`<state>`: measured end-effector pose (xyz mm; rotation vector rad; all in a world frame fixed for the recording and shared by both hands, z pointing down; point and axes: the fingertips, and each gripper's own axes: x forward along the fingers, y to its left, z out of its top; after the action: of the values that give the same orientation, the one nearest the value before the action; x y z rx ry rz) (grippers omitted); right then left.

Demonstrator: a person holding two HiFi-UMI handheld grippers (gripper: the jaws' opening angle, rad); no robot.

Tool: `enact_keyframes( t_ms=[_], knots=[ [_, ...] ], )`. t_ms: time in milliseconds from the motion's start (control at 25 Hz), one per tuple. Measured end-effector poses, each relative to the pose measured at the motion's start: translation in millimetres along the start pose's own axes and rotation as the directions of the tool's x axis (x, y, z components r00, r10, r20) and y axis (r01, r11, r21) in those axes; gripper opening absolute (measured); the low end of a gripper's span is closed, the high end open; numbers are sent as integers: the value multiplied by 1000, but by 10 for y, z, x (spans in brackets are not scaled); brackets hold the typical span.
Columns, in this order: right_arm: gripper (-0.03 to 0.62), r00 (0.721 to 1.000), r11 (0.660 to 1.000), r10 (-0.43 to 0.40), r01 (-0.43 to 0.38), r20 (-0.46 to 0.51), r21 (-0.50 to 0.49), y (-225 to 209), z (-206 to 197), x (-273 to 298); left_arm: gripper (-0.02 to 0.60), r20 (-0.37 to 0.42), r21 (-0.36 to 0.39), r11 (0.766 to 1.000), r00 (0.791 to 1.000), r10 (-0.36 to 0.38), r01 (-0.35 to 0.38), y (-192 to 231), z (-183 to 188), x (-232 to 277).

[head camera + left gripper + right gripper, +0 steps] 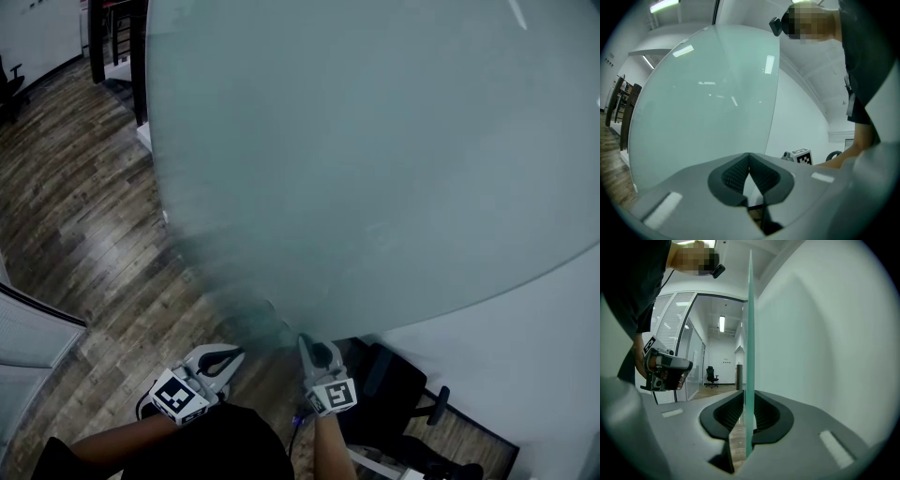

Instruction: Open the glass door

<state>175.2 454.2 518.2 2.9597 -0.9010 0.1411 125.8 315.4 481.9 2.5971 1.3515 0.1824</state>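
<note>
- Glass door [375,141]: big frosted panel, fills the space ahead of left gripper [749,157] and right gripper [746,397]. Seen edge-on from the right gripper, its free edge runs straight up through that jaw gap.
- Wall [825,333]: white, just R of the right gripper and close behind the panel. The doorway and corridor lie open on that gripper's L side. Reads as the door swung well open, near the wall.
- Floor [84,216]: wood planks, below and L of the left gripper.
- Right gripper: jaws part open, straddling the door's edge. The glass sits between the pads [727,411], w/ a thin sliver of floor showing on the L-pad side, so I call it a loose fit, not a clamp.
- Left gripper: jaws fully together, tips meeting, nothing in them. The door face is just ahead & to its L, not touched as far as I can tell; the right gripper is off to its R.
- Step, my read: tail end of the swing. The door looks open, and the right gripper sits slack at the edge.
- Next, my read: right gripper's jaws need to be wide enough to clear both glass faces. Then a straight pull back along its own line, so no pad drags the edge. The left gripper only has to keep off the panel.
</note>
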Motion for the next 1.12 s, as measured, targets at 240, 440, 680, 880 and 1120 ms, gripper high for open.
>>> enact_keyframes(
  t_ms=[240, 440, 680, 880, 1120],
  knots=[
    [61, 999, 998, 48, -48, -5, -34, -395, -41, 60, 0, 22, -14, 1000, 999, -26, 26, -68, 1, 420],
    [72, 1000, 1000, 14, -14, 17, -13, -688, -38, 126, 0, 14, -60, 997, 998, -57, 58, -138, 27, 581],
    [77, 999, 999, 27, -26, 38, -27, -920, 22, 188, 0, -31, -58, 992, 993, -110, 109, -108, -43, 755],
    [78, 999, 999, 37, -37, 29, -7, -1084, 68, 275, 0, -46, -40, 981, 980, -192, 190, -140, 108, 1010],
    [89, 1000, 999, 13, -14, 5, 36, -1352, -23, 362, 0, -60, -42, 972, 971, -232, 230, -35, 119, 1317]
  ],
)
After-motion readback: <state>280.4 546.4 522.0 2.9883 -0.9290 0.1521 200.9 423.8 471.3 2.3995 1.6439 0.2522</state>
